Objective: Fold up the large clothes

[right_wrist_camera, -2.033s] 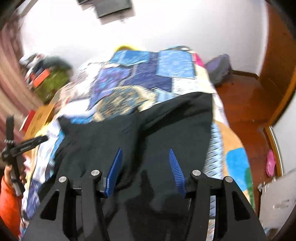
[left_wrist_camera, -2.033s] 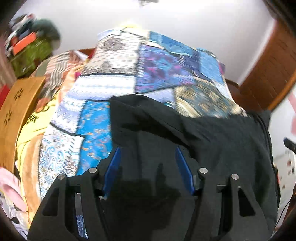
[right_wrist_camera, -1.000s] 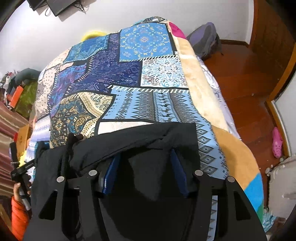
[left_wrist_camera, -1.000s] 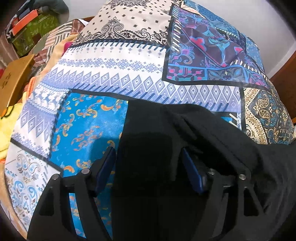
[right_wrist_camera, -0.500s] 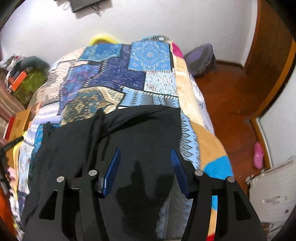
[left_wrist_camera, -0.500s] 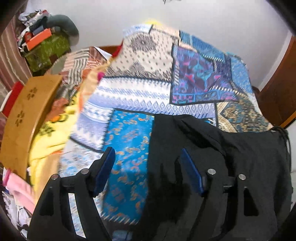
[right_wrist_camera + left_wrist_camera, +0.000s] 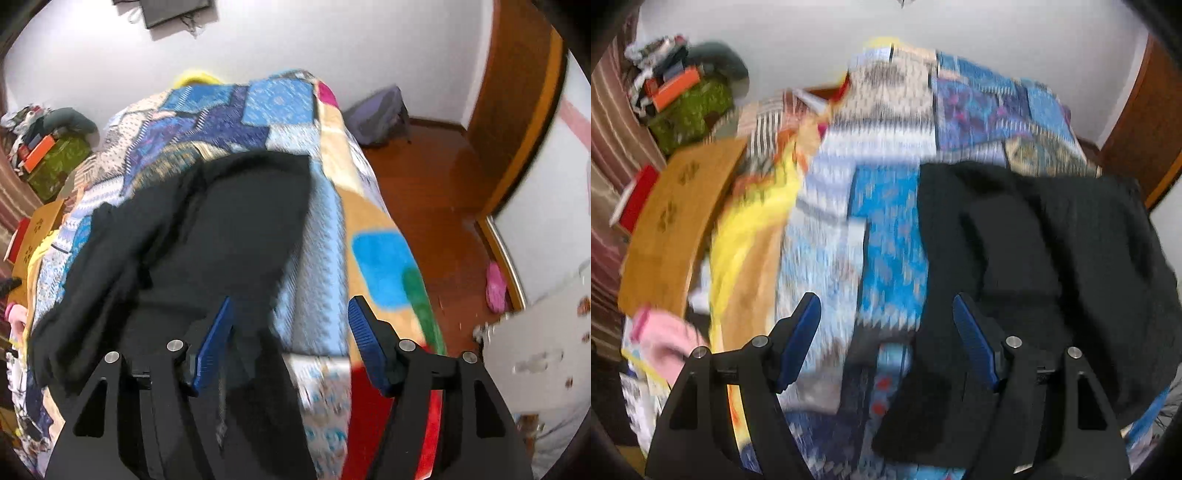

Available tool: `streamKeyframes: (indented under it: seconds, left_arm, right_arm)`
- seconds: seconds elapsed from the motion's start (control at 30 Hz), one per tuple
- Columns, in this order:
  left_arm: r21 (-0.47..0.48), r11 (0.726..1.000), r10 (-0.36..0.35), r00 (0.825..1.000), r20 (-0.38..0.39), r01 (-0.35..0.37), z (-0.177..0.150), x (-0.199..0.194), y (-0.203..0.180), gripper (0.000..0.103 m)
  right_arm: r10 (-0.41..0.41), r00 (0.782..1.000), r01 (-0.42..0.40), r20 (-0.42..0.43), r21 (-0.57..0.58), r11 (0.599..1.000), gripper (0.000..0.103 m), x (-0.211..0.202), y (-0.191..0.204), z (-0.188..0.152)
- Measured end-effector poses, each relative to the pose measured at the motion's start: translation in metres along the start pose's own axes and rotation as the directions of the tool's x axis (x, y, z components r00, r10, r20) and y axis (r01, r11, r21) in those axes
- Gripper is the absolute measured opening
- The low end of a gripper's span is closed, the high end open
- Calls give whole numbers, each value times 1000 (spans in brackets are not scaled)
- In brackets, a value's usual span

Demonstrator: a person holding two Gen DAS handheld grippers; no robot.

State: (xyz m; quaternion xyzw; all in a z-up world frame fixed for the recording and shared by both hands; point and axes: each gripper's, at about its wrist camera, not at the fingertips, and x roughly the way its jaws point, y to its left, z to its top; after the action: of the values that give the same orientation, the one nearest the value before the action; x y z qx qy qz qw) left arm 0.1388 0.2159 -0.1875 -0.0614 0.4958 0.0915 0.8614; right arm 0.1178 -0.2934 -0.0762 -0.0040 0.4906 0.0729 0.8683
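1. Lying on the bed [image 7: 369, 221], the black garment [image 7: 229, 229] was spread over the patchwork quilt [image 7: 886, 240] (its far edge bunched into a thick fold in the right wrist view).
2. The left tongs [image 7: 886, 325] stood wide open with nothing between their blue pads [image 7: 799, 328]; the garment's left edge ran just inside the right-hand pad, and quilt showed through the rest of the gap.
3. The right tongs [image 7: 288, 328] were likewise spread apart and empty, with the garment's right edge under the left-hand pad and quilt filling most of the gap.
4. Both views were smeared by blur, so the quilt's pattern read only as blue, white and purple patches.
5. Beside the bed, in the left wrist view, were a wooden board [image 7: 676, 221], a yellow cloth [image 7: 753, 221] and a pink cloth [image 7: 665, 343].
6. On the wooden floor [image 7: 436, 184] in the right wrist view lay a pink slipper [image 7: 495, 286] and, near the wall, a purple bag [image 7: 380, 114].
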Motion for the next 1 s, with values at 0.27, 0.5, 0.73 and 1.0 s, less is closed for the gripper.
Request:
streamKeyframes:
  seconds: [0.27,0.5,0.73,1.0]
  left_arm:
    - [-104,994,-56,965,-257,30,-87,63,15,73]
    - [-282,949,-208,953,-220,142,-109,79,19,73]
    - [-280,955,-161,966,-201,101,-115,84,-5,86]
    - [-297,928,-285,943,-173,226,-116,56,-8,70]
  right_arm:
    - [36,996,-27,-76,124,992,61,2,-21,-54]
    - [74,985,-51,-157,144,988,63,15,-17,-86]
    - [98,987,-72,-128,194,978,71,17,-16,-88]
    - [71,995,-60,-69,142,988,68,3,-5,-100]
